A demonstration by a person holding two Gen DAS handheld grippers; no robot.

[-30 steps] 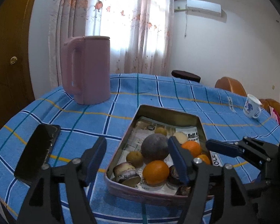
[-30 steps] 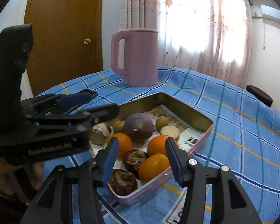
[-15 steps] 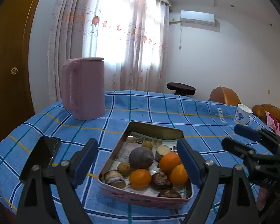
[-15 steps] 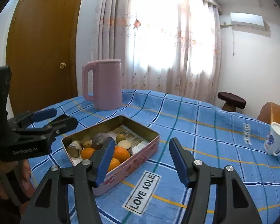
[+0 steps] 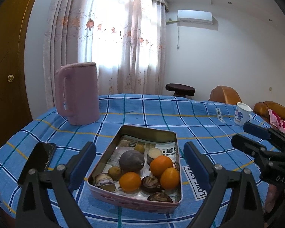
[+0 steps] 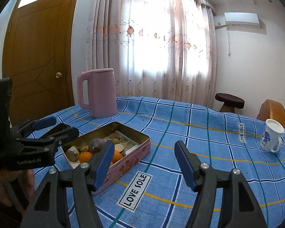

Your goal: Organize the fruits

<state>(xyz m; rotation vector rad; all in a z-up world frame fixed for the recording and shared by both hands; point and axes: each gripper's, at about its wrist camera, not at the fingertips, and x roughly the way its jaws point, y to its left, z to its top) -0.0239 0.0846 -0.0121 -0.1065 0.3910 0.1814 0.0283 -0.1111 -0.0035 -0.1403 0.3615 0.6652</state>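
Fruit sat in the pink tin [image 5: 134, 202], lined with newspaper: three oranges [image 5: 161, 163], a dull purple fruit [image 5: 131, 161] and smaller brown pieces, all touching. Within the last second I had drawn both grippers up and back from it, so the whole tin came into view. My left gripper [image 5: 139, 168] hung above its near end, fingers wide and empty; my right gripper [image 6: 144, 163] stood beside it over bare blue cloth [image 6: 199, 142], equally wide, holding nothing. I judged sorting not yet begun, or just finished.
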